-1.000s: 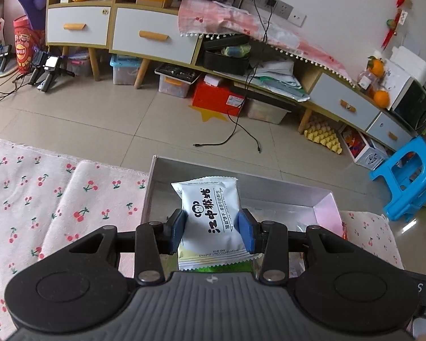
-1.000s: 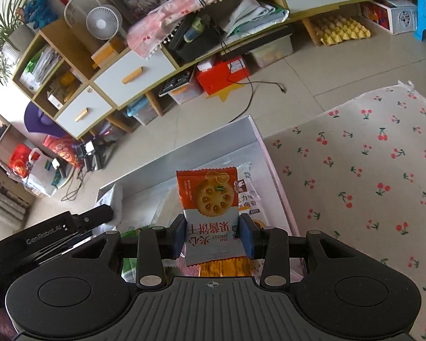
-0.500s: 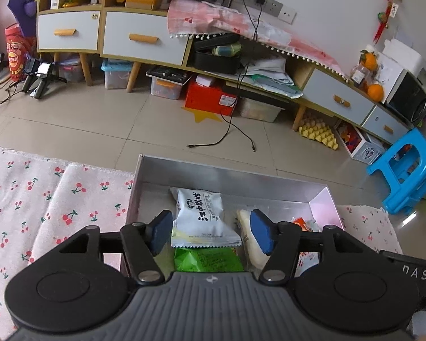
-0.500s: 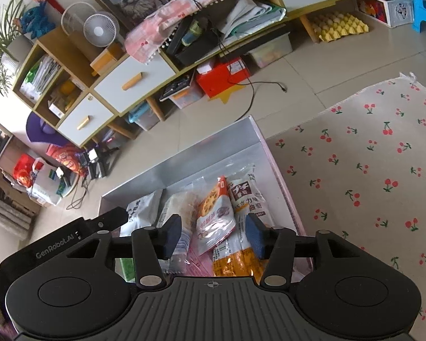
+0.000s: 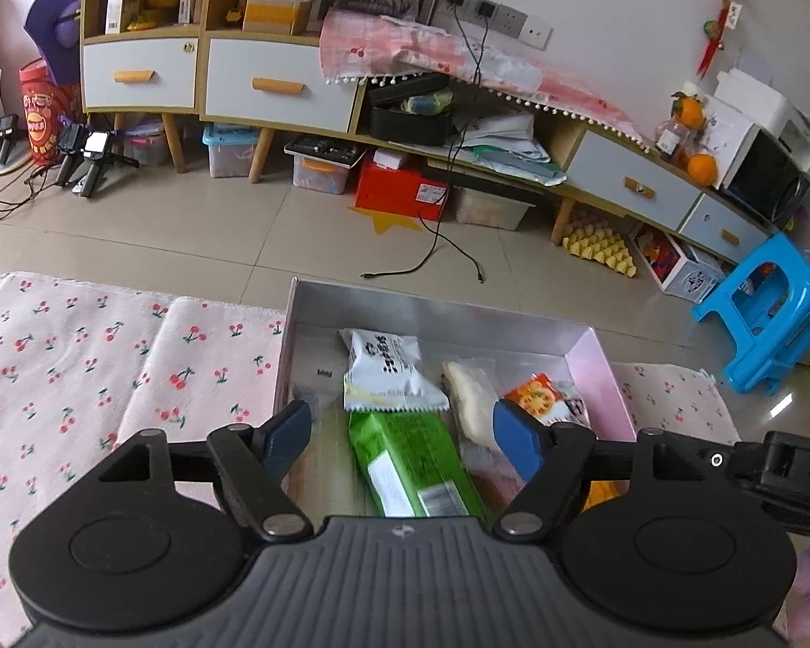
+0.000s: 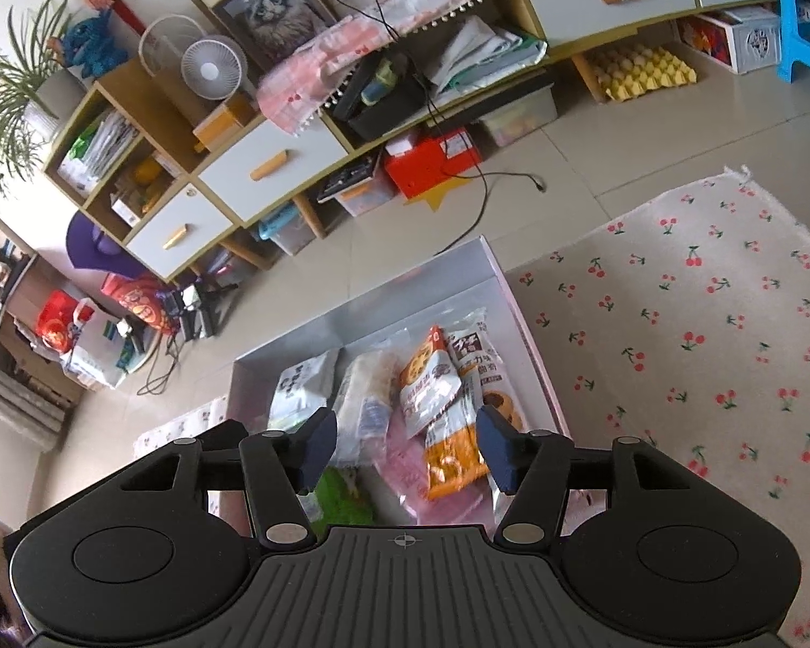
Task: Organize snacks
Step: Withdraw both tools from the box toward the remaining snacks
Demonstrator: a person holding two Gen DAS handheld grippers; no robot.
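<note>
Behind your work area you have a blue plastic stool point(image 5: 762, 313), a yellow egg tray point(image 5: 599, 244), a red box point(image 5: 402, 187) and a white desk fan point(image 6: 212, 69).

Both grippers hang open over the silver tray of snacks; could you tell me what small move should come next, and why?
Probably lift both clear. The left gripper and right gripper have jaws apart and empty, and the packets already lie inside the silver rectangular tray.

Bare tray point(image 5: 318, 378) floor left of packets point(image 5: 389, 372), seemingly unobstructed.
</note>
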